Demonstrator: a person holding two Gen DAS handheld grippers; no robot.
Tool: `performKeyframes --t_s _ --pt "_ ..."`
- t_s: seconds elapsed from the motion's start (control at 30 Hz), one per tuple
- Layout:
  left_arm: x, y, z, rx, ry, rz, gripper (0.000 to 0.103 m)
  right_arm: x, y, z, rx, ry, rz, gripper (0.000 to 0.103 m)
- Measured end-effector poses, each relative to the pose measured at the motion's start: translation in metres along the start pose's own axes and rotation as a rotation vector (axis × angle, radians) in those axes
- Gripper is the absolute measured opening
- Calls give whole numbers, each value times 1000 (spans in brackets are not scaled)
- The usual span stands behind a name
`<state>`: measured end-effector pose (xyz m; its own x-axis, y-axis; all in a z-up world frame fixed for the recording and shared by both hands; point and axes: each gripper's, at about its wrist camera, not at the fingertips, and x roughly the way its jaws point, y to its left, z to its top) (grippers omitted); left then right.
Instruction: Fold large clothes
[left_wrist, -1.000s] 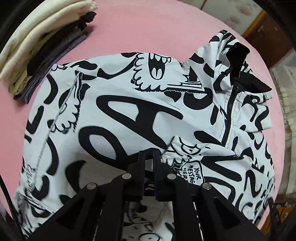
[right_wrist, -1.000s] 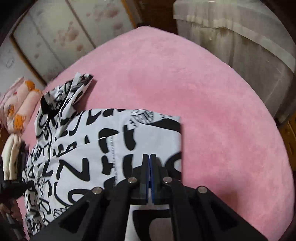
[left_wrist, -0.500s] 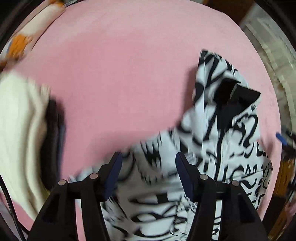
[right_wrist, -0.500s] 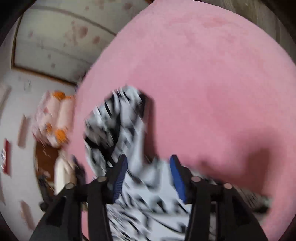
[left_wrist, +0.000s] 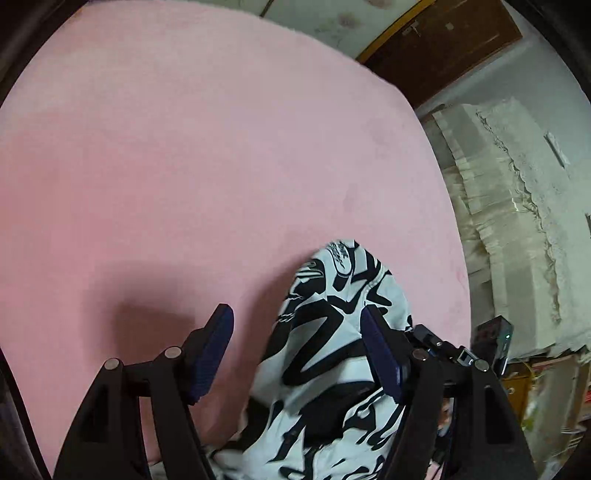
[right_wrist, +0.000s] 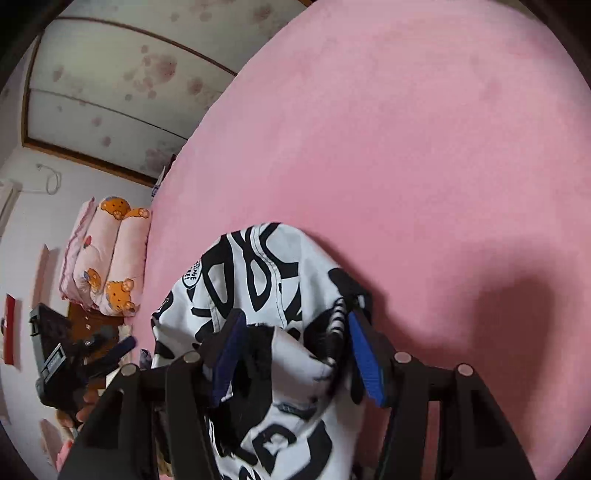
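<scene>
A white jacket (left_wrist: 332, 321) with bold black lettering lies bunched on the pink bed cover (left_wrist: 184, 147). Its hood end points away from me. My left gripper (left_wrist: 295, 350) hangs above it with its jaws opening. The fabric lies below the right blue pad, and neither pad presses on it. In the right wrist view the same jacket (right_wrist: 258, 266) humps up between the fingers of my right gripper (right_wrist: 295, 350). Its jaws stand apart and grip nothing. The black hood lining shows just under them.
Bare pink cover stretches far ahead in both views. Bear-print pillows (right_wrist: 107, 258) lie off the bed's left edge. A lace-draped piece of furniture (left_wrist: 517, 221) and a brown door (left_wrist: 443, 48) stand beyond the right edge. The other gripper's body (right_wrist: 66, 354) shows at the left.
Both grippers were shut on jacket fabric, then let go and stand open now. Both swung across the jacket to its hood end. The stack of folded clothes has left the left view.
</scene>
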<state>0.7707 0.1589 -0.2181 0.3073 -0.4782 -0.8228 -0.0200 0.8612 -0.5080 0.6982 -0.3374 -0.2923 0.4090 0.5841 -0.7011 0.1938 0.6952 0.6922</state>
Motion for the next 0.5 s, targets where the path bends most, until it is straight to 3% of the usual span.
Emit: performKeyframes --t_s 0.17,0.23,0.3,0.33,0.37,0.5 --pt "48 -1 -5 30 79 -10 67 23 -13 5 11 25 1 58" --pt "62 -1 -9 18 81 -7 57 23 -18 5 14 18 21 58" --pt "71 1 -13 -17 81 9 28 21 -22 6 31 4 46 56" --pt "80 0 -18 -34 85 30 18 23 -23 6 41 1 55 43" --pt "85 -1 -20 -46 94 51 9 23 -23 5 48 4 58 15" --pt "78 -15 -32 36 32 52 4 14 -27 5 92 11 125 10"
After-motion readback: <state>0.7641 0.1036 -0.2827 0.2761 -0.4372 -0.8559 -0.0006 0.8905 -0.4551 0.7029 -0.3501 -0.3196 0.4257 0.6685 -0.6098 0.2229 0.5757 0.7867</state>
